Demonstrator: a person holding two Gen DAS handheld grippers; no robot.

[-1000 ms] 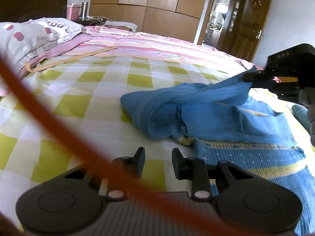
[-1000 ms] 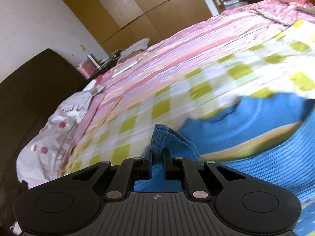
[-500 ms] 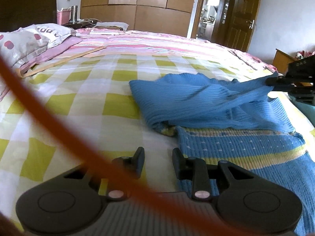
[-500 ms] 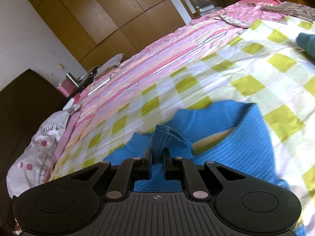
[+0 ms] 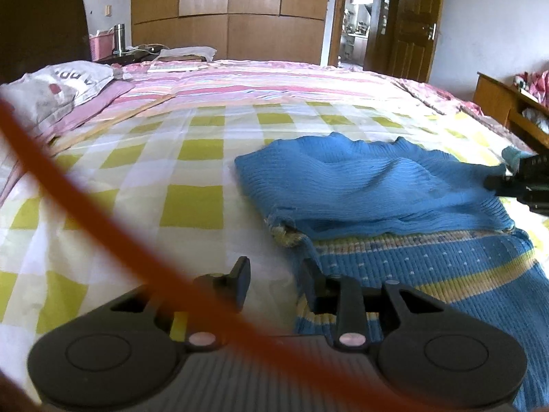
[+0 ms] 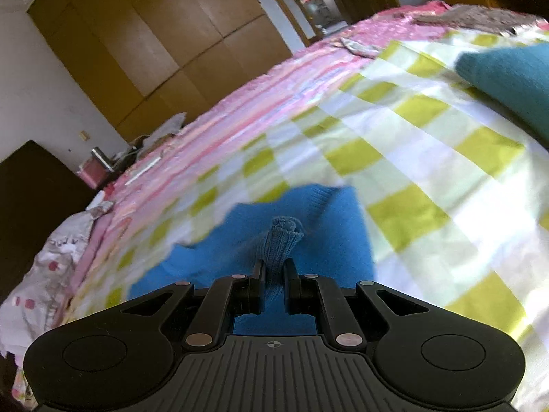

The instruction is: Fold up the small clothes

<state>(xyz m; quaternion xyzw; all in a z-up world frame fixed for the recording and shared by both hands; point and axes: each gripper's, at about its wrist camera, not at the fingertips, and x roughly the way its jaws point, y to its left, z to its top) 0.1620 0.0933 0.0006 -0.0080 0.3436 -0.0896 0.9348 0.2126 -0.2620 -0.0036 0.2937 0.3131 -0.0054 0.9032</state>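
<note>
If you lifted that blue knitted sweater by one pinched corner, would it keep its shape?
Probably not. The blue sweater already drapes in soft folds, so it would likely sag. The right gripper bunches its knit easily, suggesting floppiness. Its ribbed surface probably resists slipping.

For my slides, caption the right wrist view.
Right gripper pinching a bunched fold of the blue knit sweater above the checked bedspread.
</note>
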